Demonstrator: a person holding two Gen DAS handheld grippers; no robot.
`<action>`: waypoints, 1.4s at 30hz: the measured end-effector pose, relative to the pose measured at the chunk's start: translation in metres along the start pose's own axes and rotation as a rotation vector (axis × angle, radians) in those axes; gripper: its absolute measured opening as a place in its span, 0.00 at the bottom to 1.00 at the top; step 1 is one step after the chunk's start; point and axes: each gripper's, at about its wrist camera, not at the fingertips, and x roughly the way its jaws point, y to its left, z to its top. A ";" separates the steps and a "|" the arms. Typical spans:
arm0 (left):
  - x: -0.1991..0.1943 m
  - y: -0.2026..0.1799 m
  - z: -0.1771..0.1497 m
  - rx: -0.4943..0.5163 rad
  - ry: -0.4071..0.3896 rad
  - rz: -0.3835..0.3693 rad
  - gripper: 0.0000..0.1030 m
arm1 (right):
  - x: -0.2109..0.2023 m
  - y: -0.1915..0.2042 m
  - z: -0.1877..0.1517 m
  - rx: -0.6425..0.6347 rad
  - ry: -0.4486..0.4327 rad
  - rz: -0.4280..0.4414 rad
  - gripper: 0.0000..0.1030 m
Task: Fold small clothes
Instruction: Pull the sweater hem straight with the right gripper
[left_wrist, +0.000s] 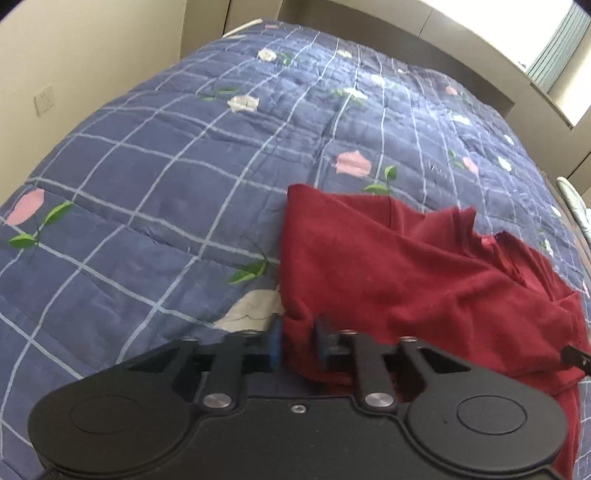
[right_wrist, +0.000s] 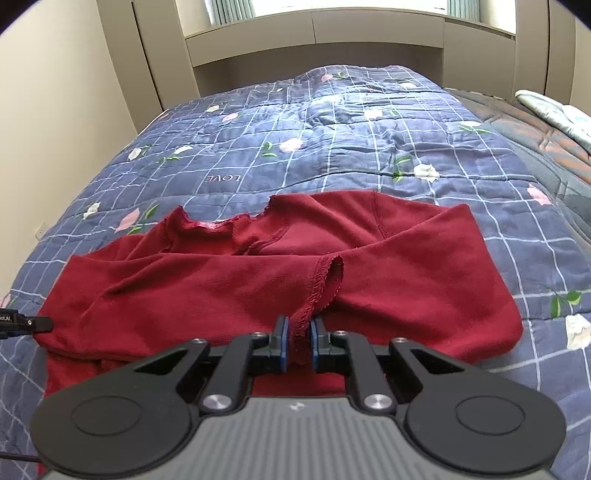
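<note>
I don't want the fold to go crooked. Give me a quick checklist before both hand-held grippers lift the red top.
1. Left hand-held gripper pinching the red top at its near left edge: ok.
2. Right hand-held gripper shut on the sleeve cuff: ok.
3. Top lying flat: not ok, sleeves crossed and bunched.
4. Quilt beyond the top free for the fold: ok.
5. How many layers each gripper holds: cannot tell.

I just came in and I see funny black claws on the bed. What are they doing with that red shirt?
A person is folding a small red shirt on a blue flowered quilt, holding a gripper in each hand. The left gripper has its jaws shut on the shirt's edge near one side. The right gripper has pinched a frilly hem. The sleeves already lie across the front, and the shirt is not yet folded up.
</note>
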 end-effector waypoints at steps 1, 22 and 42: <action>-0.003 0.000 0.000 -0.008 -0.005 0.005 0.11 | -0.002 0.001 0.000 0.004 0.003 0.006 0.13; -0.113 -0.034 -0.052 -0.088 -0.068 0.199 0.96 | -0.095 -0.016 -0.059 -0.193 0.145 0.035 0.91; -0.204 -0.041 -0.148 -0.136 0.006 0.356 0.99 | -0.139 -0.054 -0.101 -0.218 0.332 0.040 1.00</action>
